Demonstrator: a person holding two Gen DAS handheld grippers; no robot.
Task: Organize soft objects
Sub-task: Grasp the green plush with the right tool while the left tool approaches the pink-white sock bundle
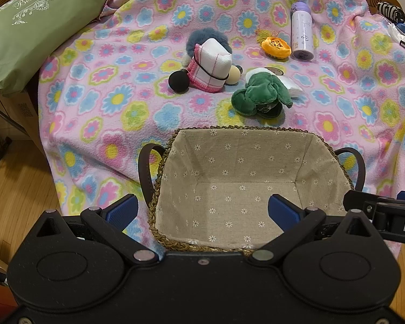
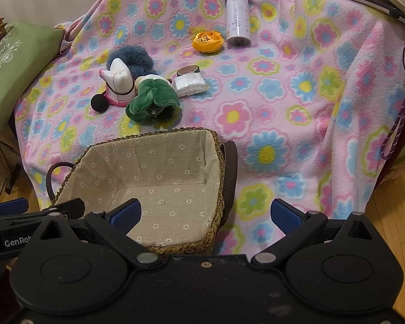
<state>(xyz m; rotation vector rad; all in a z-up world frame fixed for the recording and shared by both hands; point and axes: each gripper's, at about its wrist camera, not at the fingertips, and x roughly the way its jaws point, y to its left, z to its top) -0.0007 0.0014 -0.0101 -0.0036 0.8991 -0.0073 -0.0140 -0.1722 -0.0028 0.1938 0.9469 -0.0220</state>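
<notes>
A woven basket (image 1: 162,162) (image 2: 218,148) with a beige flowered lining stands empty at the near edge of a flowered pink blanket. Beyond it lie a green plush toy (image 1: 259,94) (image 2: 151,100), a white and pink rolled cloth (image 1: 213,67) (image 2: 118,83) bound by a black band, a blue fluffy item (image 1: 202,37) (image 2: 135,56), a black ball (image 1: 178,81) (image 2: 99,102) and a beige ball (image 1: 233,75). My left gripper (image 1: 202,212) hangs open over the basket's near side. My right gripper (image 2: 206,214) is open over the basket's right edge. Neither holds anything.
Farther back sit an orange pouch (image 1: 275,47) (image 2: 208,41), a purple bottle (image 1: 301,35) (image 2: 237,17), a white packet (image 1: 293,86) (image 2: 190,83) and a tape roll (image 2: 188,69). A green pillow (image 1: 27,29) (image 2: 10,67) lies at left. Wooden floor shows beside the blanket.
</notes>
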